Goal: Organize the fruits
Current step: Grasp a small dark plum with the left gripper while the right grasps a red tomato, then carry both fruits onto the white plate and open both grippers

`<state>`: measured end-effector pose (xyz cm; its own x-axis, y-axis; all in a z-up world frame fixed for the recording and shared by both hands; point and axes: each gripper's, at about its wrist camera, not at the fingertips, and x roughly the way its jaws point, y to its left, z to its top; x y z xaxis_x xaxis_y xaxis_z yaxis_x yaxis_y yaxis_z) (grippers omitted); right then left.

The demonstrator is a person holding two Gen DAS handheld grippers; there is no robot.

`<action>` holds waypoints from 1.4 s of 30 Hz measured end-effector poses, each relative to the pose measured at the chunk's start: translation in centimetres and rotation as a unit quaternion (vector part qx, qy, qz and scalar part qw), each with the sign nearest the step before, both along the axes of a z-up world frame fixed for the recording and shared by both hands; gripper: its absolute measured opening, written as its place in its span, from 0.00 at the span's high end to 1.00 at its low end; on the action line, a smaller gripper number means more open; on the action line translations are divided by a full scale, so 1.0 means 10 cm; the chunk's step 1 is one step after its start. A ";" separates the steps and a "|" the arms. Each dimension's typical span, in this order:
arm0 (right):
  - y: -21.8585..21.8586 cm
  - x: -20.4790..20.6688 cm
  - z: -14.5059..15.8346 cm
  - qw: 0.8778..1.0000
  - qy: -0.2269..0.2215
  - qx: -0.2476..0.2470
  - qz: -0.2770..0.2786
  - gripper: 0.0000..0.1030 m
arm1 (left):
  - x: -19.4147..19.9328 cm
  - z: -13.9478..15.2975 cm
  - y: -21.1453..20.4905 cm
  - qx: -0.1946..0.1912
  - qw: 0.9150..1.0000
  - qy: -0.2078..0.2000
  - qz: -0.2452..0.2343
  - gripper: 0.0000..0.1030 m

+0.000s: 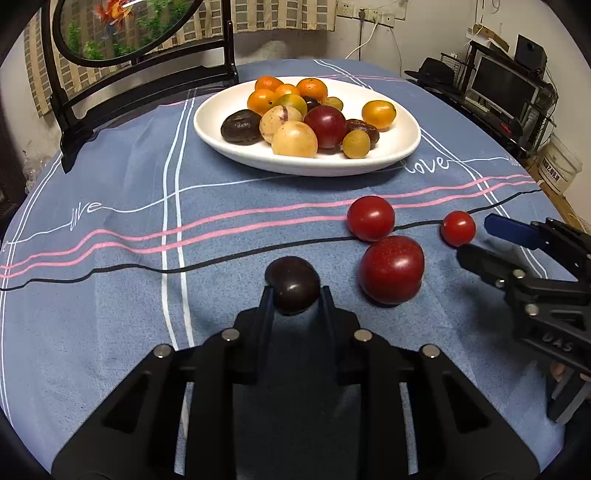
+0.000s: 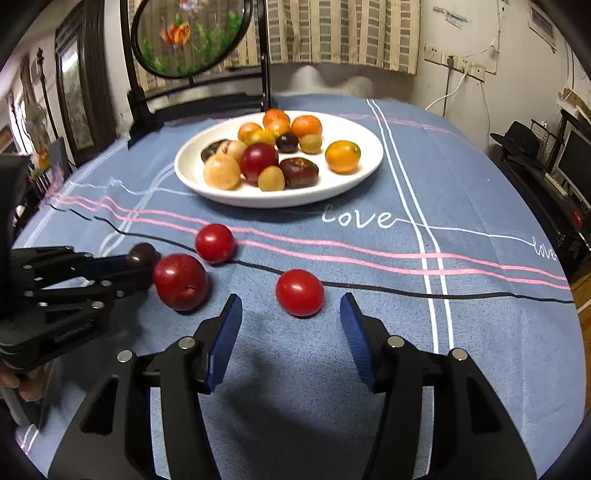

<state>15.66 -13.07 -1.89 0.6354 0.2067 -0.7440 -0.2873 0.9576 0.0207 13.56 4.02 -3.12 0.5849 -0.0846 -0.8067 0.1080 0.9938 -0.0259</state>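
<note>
My left gripper (image 1: 295, 291) is shut on a dark purple plum (image 1: 293, 285), low over the blue tablecloth; it also shows in the right wrist view (image 2: 142, 255). My right gripper (image 2: 291, 306) is open, its blue pads either side of a small red tomato (image 2: 299, 292), just short of it. That tomato shows in the left wrist view (image 1: 458, 228) too. A large red plum (image 1: 391, 269) and another red tomato (image 1: 370, 218) lie on the cloth between the grippers. A white plate (image 1: 229, 110) further back holds several orange, yellow, red and dark fruits.
A black wooden stand with a round painted screen (image 1: 122, 33) stands at the table's back left. The blue tablecloth (image 1: 110, 295) covers the table. Shelves, a monitor and a hat (image 1: 491, 81) stand off the table to the right.
</note>
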 end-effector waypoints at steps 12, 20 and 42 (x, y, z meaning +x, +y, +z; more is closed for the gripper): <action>0.10 0.24 -0.13 0.999 0.019 -0.035 -0.017 0.70 | 0.00 0.02 0.06 -0.018 1.000 0.005 0.005 0.76; 0.08 0.15 -0.04 0.999 0.013 -0.031 -0.019 0.71 | -0.01 0.04 0.06 -0.013 1.000 0.003 0.008 0.76; 0.14 0.24 0.81 0.994 -0.105 -0.001 0.006 0.71 | 0.29 0.82 -0.08 0.021 0.998 -0.064 0.010 0.76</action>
<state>18.06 -11.69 6.26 0.7748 0.2133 -0.5951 -0.2960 0.9542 -0.0434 16.41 3.23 5.07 0.6840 -0.0393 -0.7284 0.0873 0.9958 0.0283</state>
